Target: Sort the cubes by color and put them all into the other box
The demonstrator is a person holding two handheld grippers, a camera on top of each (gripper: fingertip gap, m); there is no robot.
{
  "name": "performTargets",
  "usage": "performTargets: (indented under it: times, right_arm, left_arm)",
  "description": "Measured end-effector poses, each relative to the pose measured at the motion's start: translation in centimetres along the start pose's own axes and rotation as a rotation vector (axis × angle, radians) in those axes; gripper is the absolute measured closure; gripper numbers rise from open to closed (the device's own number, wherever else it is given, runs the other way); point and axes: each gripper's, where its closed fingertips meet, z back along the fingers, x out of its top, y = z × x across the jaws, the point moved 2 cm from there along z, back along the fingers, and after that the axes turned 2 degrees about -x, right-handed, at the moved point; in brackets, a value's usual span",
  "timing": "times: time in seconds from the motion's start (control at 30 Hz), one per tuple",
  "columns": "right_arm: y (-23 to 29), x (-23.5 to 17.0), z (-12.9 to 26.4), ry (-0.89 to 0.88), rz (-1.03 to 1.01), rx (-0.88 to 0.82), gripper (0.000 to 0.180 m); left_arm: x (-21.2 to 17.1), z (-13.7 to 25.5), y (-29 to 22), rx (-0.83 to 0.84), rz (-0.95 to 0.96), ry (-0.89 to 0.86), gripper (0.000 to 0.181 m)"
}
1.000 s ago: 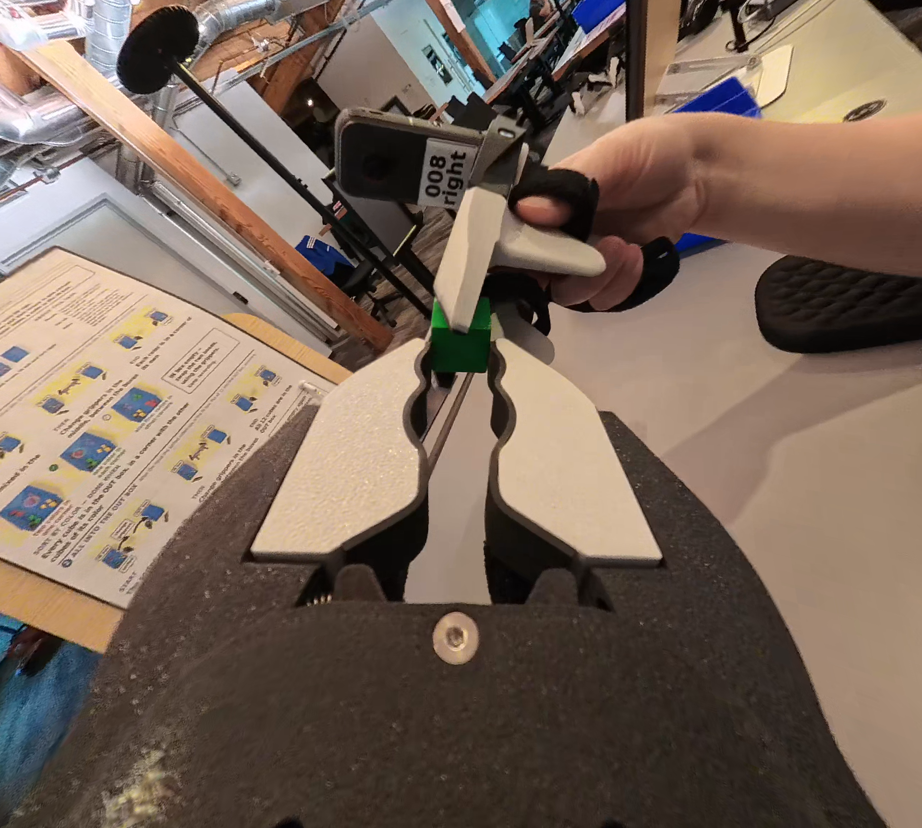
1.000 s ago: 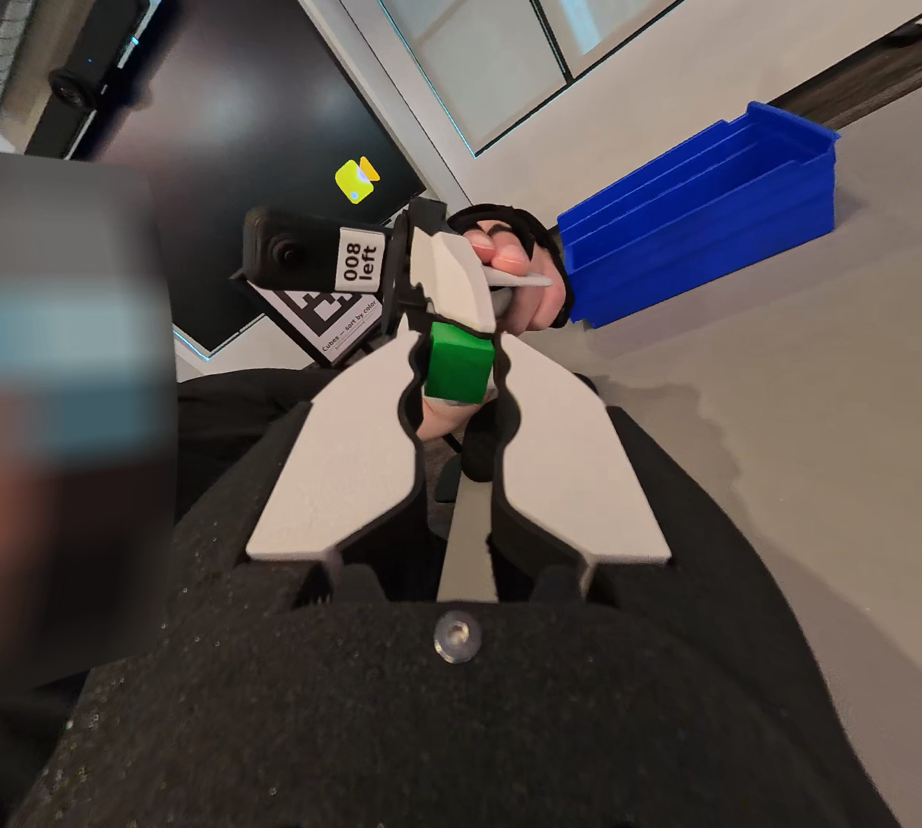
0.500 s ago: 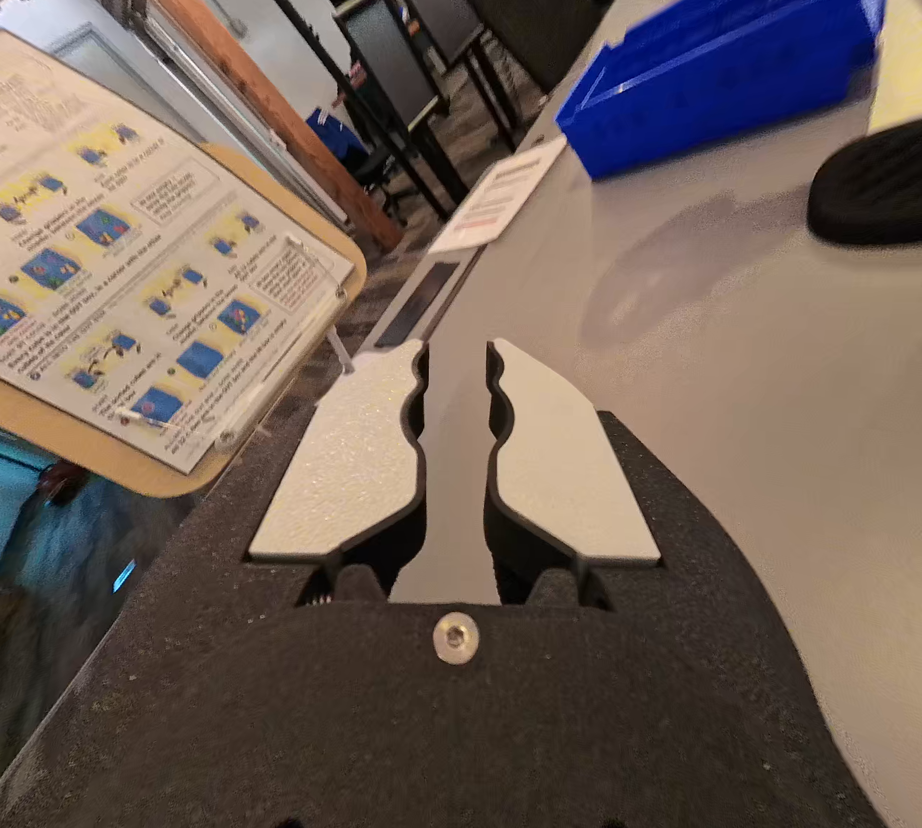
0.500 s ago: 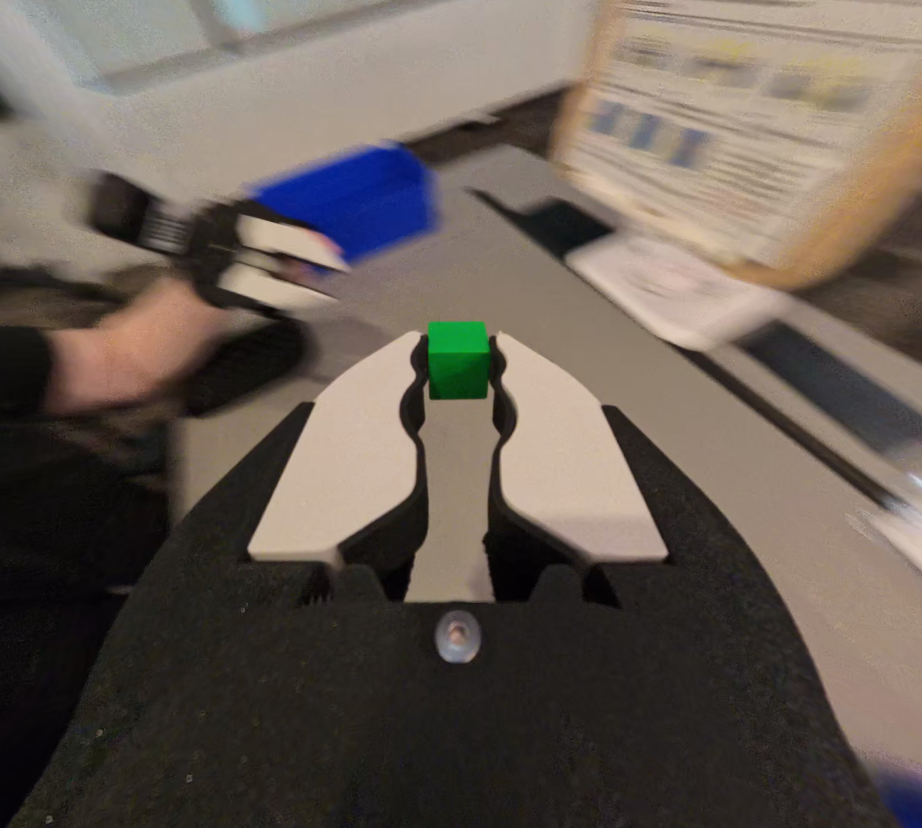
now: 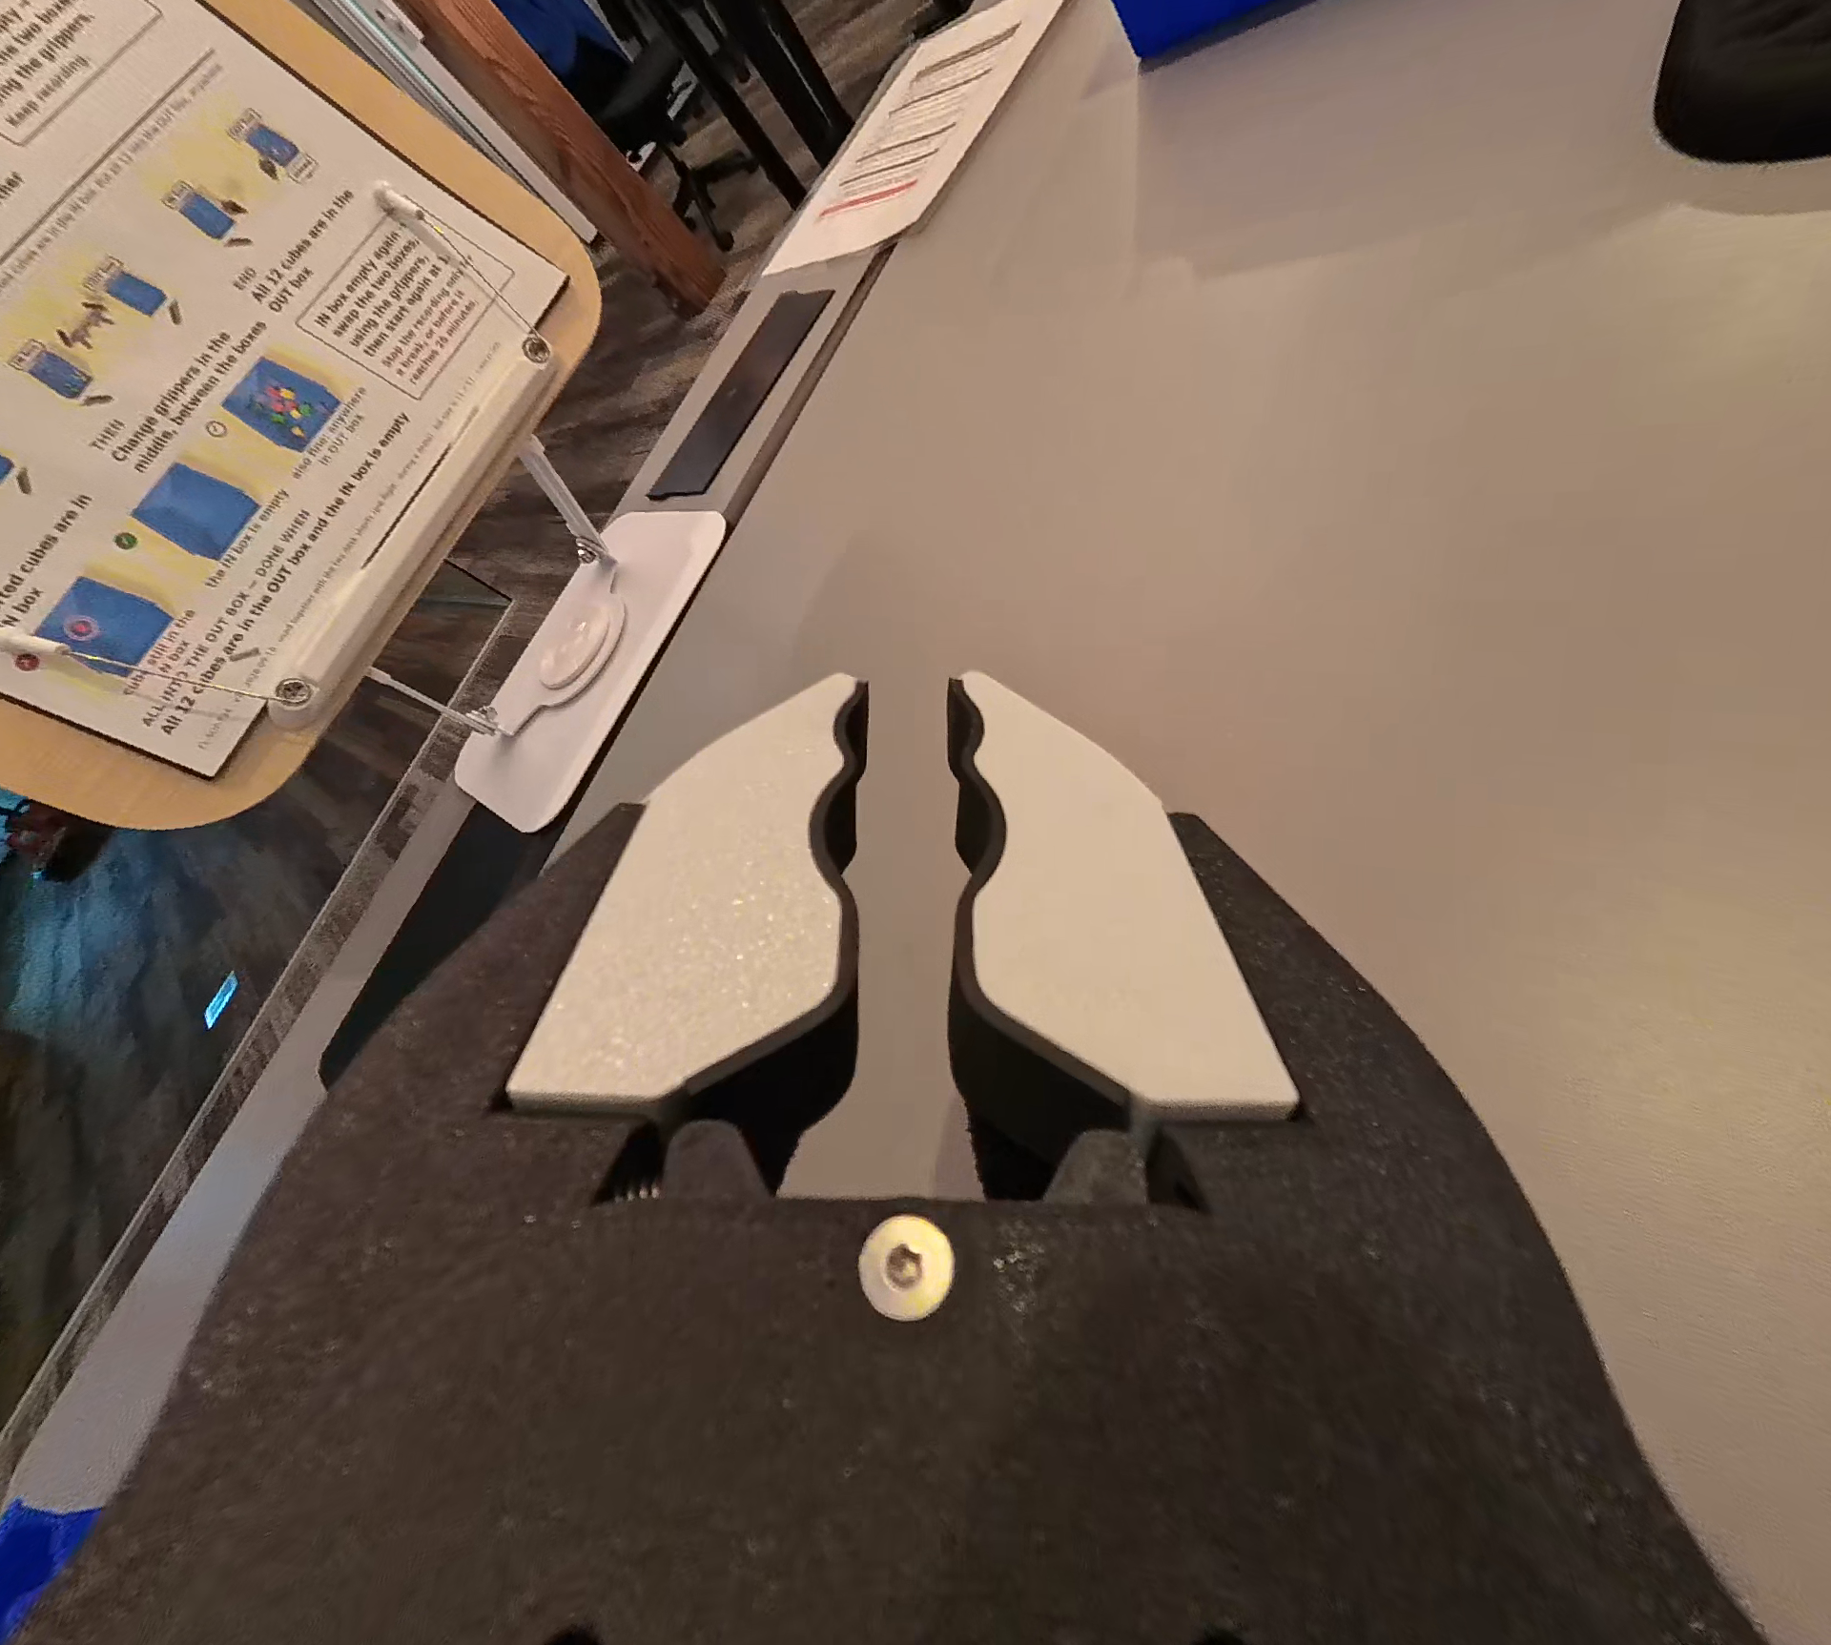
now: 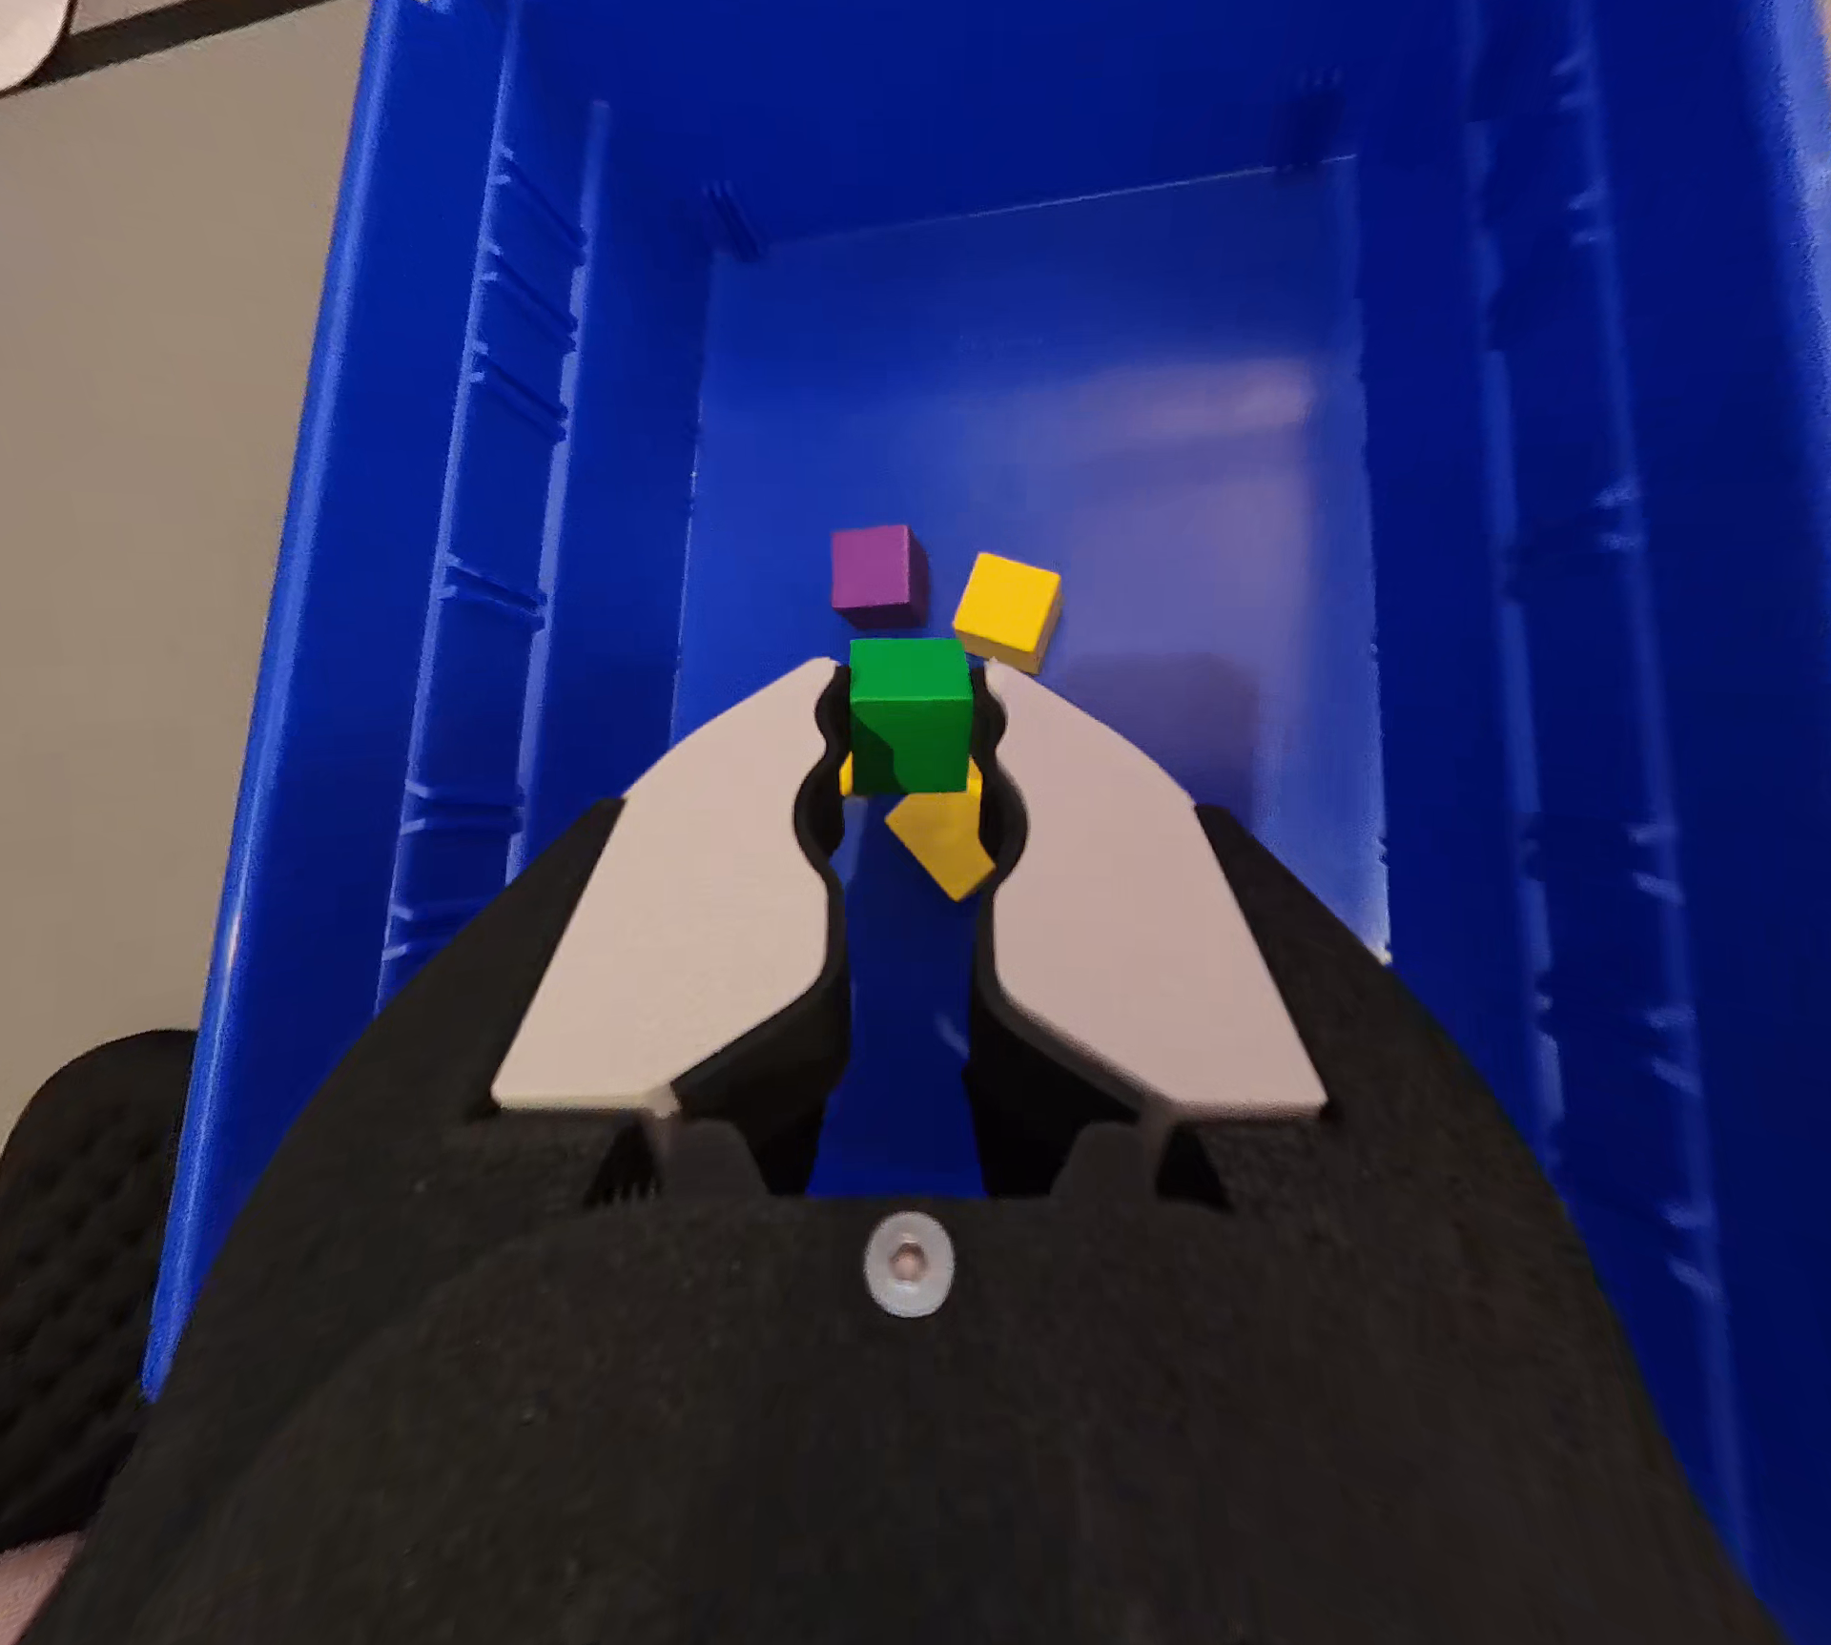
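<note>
The right gripper (image 6: 909,711) pinches a green cube (image 6: 909,714) over the blue box (image 6: 1635,508), where three cubes lie; the left gripper (image 5: 907,711) is slightly open, empty

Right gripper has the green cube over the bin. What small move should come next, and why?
Probably open the right gripper and release: the green cube hangs inside the blue box, above the floor holding a purple cube and yellow cubes.

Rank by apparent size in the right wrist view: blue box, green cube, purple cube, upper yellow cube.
1. blue box
2. green cube, though it is held nearer the camera by the right gripper
3. yellow cube and purple cube look alike
</note>
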Motion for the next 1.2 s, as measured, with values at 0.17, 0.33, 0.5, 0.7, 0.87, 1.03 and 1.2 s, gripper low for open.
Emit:
performTargets:
  times: [0.17,0.33,0.5,0.7,0.87,1.03,1.2]
  right_arm:
    - [0.4,-0.7,-1.7,0.071,0.004,0.029,0.157]
    - [-0.4,-1.0,-1.8,0.075,-0.048,-0.001,0.14]
    - [-0.1,1.7,1.3,-0.105,-0.052,-0.011,0.138]
    - [2.0,4.6,5.0,-0.235,0.035,-0.041,0.14]
    - [6.0,7.7,6.6,-0.326,0.15,-0.011,0.141]
    - [11.0,9.5,6.6,-0.337,0.295,0.039,0.142]
    - [14.6,9.6,5.1,-0.265,0.405,0.077,0.142]
  left_arm:
    - [0.0,0.0,0.0,0.002,0.0,0.004,0.167]
    - [0.0,1.0,0.9,0.048,-0.005,0.016,0.166]
    - [-0.6,5.2,3.7,0.208,-0.011,0.057,0.165]
    - [-6.1,14.9,9.2,0.437,0.021,0.279,0.165]
    - [-12.5,22.1,12.4,0.405,0.077,0.544,0.164]
    - [-19.1,24.7,11.3,0.123,0.217,0.787,0.159]
    - [-22.9,23.9,9.1,-0.121,0.404,0.874,0.153]
